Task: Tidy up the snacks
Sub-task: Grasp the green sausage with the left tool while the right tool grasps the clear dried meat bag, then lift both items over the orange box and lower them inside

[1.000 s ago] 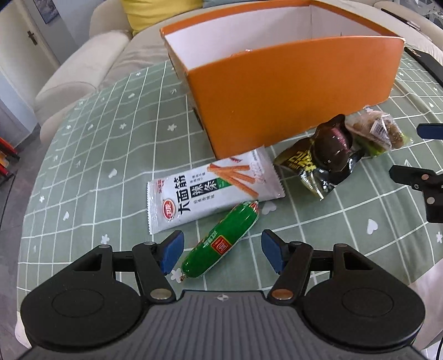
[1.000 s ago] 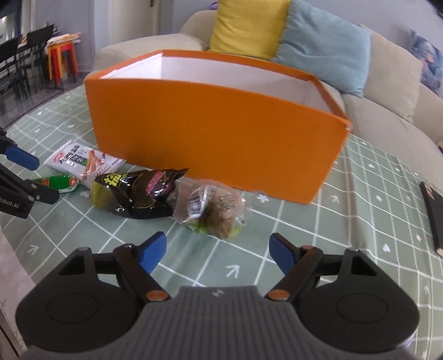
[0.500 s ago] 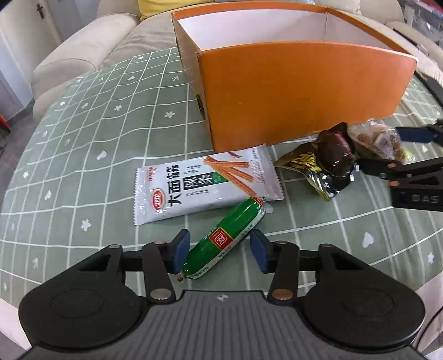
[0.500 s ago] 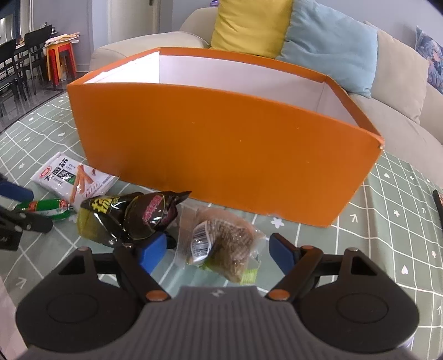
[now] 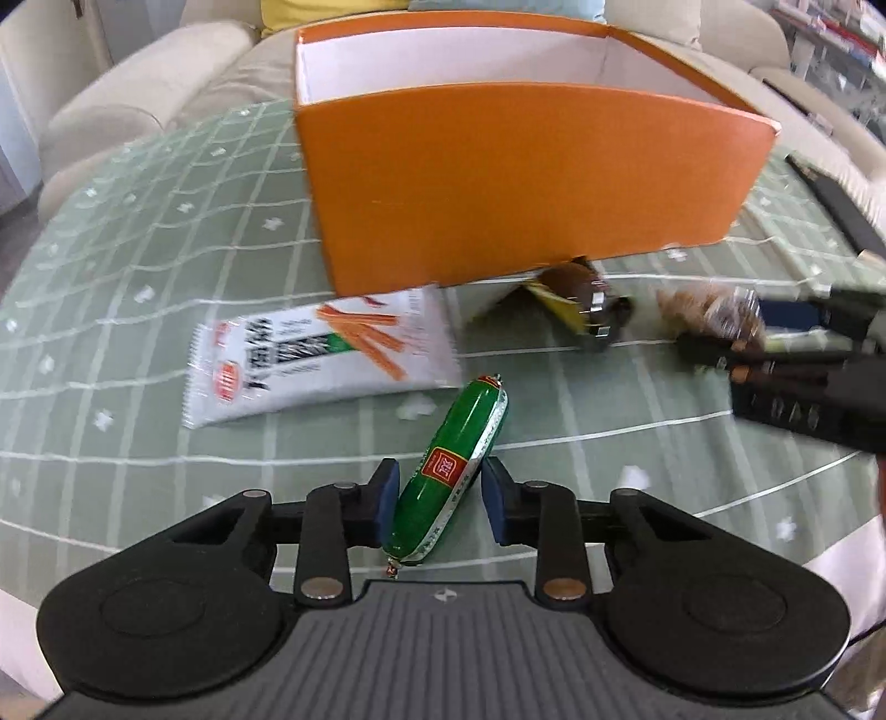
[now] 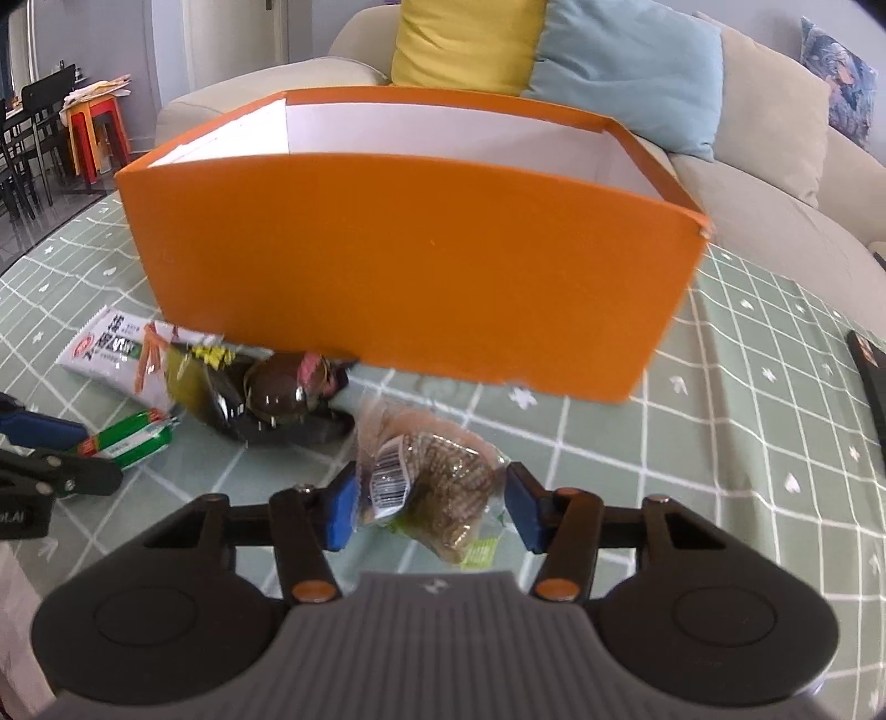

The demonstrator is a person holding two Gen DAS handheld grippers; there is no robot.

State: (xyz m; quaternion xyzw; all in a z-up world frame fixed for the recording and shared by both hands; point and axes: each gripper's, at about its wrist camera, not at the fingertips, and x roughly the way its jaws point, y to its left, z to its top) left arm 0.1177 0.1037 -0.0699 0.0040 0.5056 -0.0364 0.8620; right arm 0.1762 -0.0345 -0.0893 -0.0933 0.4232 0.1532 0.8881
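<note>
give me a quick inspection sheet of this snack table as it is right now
surface: round table under a green grid-pattern tablecloth with small white motifs
job's things: open orange cardboard box, white inside, contents hidden; white flat snack packet with orange sticks printed on it and dark glossy pouch lie in front of it; green plastic-wrapped sausage; clear-wrapped brown snack bundle
clutter: flat black object at the table edge
grippers: left gripper straddles the sausage, narrow gaps visible; right gripper brackets the brown bundle, contact unclear
cables: nothing seen
surroundings: beige sofa, yellow cushion, light blue cushion
</note>
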